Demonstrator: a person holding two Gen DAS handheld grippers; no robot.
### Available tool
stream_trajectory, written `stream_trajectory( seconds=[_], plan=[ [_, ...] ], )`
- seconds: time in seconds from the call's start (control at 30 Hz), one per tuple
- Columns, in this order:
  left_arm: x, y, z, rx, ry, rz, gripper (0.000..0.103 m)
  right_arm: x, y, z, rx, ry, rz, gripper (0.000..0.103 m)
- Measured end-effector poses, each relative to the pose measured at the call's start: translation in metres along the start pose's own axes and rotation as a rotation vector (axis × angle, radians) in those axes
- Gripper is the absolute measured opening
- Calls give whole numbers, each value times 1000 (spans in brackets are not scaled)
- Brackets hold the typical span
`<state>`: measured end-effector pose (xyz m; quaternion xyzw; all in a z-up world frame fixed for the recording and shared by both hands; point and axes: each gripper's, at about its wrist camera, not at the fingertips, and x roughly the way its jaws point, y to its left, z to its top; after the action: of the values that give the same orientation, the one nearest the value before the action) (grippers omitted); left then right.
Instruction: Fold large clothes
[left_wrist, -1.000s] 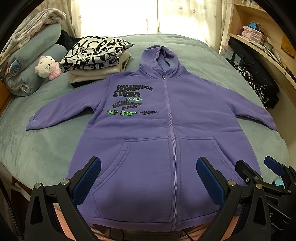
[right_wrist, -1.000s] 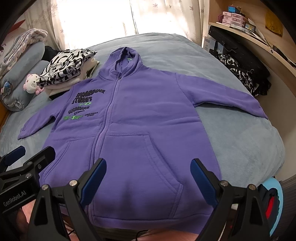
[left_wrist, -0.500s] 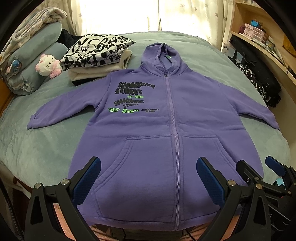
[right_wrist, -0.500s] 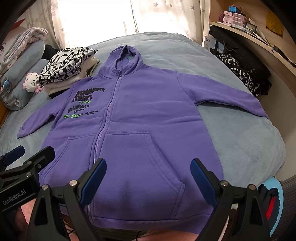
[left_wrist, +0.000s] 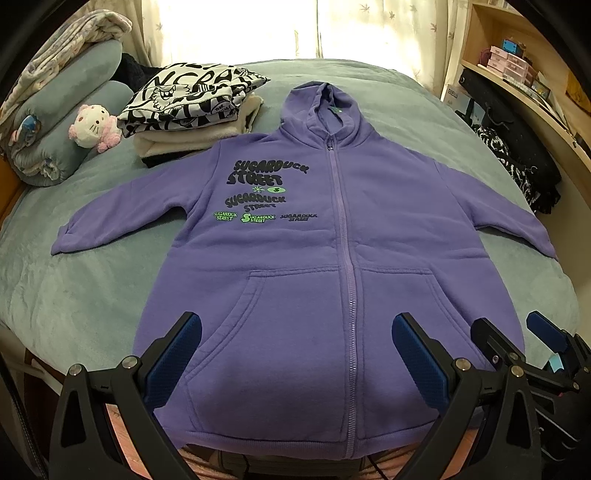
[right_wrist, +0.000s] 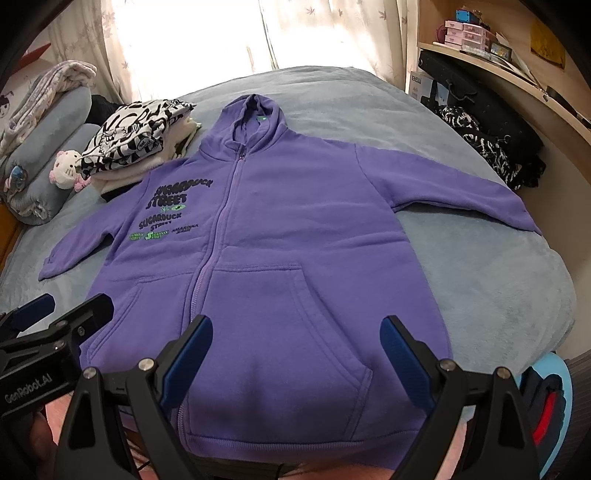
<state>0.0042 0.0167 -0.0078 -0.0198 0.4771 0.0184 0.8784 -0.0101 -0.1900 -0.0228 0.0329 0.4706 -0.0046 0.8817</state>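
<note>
Left gripper and right gripper: fingers spread wide, empty, hovering over the hoodie's hem. Purple hoodie lies flat on the bed, zipped, sleeves out. Beyond its shoulder: folded clothes stack, plush toy.

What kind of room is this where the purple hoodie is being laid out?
Most likely a bedroom. The purple hoodie lies spread flat on a bed with a grey-blue cover, rolled bedding and a plush cat toy sit at its far left corner, and a curtained window stands behind.
</note>
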Motion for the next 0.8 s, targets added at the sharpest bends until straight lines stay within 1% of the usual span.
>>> stream_trajectory(
  seconds=[0.1, 0.23, 0.33, 0.43, 0.63, 0.7, 0.8],
  plan=[
    [1, -3, 3, 9, 5, 19, 102, -4, -1, 0, 3, -21, 40, 93],
    [0, -10, 8, 28, 5, 31, 102, -7, -1, 3, -9, -41, 30, 93],
    [-4, -14, 12, 36, -11, 27, 102, -9, -8, 8, 7, -49, 42, 93],
    [-9, -21, 19, 56, -33, 0, 102, -14, -17, 14, 24, -73, 50, 93],
    [-22, -46, 38, 135, -115, -54, 102, -28, -35, 35, 3, -164, -18, 93],
    [-26, -55, 47, 149, -137, -90, 102, -30, -43, 42, 6, -175, -26, 93],
    [-29, -72, 62, 186, -169, -123, 102, -30, -61, 55, 29, -187, -37, 93]
  ],
)
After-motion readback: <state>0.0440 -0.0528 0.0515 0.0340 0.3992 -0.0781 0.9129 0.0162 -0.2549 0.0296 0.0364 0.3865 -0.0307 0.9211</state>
